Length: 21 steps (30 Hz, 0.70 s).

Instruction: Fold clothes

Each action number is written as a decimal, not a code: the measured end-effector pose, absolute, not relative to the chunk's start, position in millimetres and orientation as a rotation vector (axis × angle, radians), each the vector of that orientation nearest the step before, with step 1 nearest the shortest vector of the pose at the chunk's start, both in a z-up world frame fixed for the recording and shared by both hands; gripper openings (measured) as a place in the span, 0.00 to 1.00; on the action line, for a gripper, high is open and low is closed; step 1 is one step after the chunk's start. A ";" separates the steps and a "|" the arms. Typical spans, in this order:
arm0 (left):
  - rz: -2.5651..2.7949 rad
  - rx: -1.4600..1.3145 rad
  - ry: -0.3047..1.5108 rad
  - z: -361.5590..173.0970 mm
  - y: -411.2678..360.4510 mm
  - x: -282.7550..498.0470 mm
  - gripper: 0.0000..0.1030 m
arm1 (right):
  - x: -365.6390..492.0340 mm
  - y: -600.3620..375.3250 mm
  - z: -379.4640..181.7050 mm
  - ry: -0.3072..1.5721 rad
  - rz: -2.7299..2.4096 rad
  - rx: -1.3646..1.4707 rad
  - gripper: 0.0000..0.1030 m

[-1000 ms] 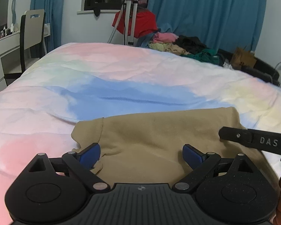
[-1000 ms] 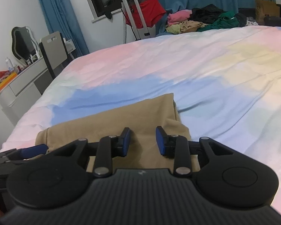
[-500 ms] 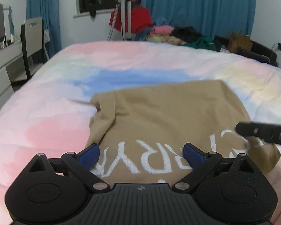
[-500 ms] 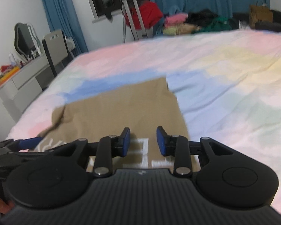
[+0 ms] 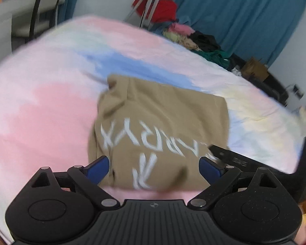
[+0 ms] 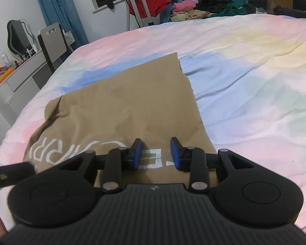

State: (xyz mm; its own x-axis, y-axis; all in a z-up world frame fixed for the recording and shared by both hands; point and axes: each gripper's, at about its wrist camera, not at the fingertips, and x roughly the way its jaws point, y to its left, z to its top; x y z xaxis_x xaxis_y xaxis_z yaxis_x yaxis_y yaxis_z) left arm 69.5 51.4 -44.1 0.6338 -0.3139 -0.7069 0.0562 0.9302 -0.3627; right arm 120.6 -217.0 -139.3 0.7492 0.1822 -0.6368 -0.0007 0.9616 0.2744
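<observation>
Right wrist view: a tan shirt (image 6: 120,110) lies flat on the bed (image 6: 255,81), nothing is held.

The shirt is spread on the pastel bedcover, white letters facing up near the close hem, one sleeve bunched at its far left corner. The right gripper (image 6: 155,155) hangs just above the lettered part, its jaws a little apart with only air between them. In the left wrist view the left gripper (image 5: 154,168) hangs over the near edge of the same shirt (image 5: 163,118), jaws wide apart and empty; this picture is blurred. I judge the cloth to be light, soft and limp, so it will sag and wrinkle when lifted and cannot be pushed. Best to pinch it at two corners or along one side edge, one gripper on each, taking both layers together.
</observation>
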 end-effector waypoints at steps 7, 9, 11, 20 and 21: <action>-0.211 -0.528 1.021 -78.7 63.1 84.9 0.92 | 120.6 -215.0 -138.6 0.719 0.094 0.267 0.33; -0.176 -0.589 1.033 -90.4 69.9 92.8 0.92 | 120.2 -214.6 -138.5 0.718 0.091 0.266 0.33; -0.178 -0.674 1.020 -96.2 78.0 98.8 0.93 | 120.3 -214.2 -138.6 0.716 0.087 0.268 0.33; -0.206 -0.965 0.811 -94.2 107.6 89.2 0.82 | 120.1 -217.1 -140.1 0.711 0.080 0.288 0.34; -0.203 -0.970 0.815 -95.6 108.0 88.4 0.81 | 120.2 -217.3 -140.4 0.711 0.079 0.293 0.34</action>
State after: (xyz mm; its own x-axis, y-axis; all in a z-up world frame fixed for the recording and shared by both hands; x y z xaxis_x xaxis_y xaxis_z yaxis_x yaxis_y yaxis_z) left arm 88.4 108.0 -95.6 0.6932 -0.4956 -0.5233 -0.1923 0.5725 -0.7970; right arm 120.2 -217.3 -140.4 0.7568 0.1706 -0.6310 0.0274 0.9562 0.2913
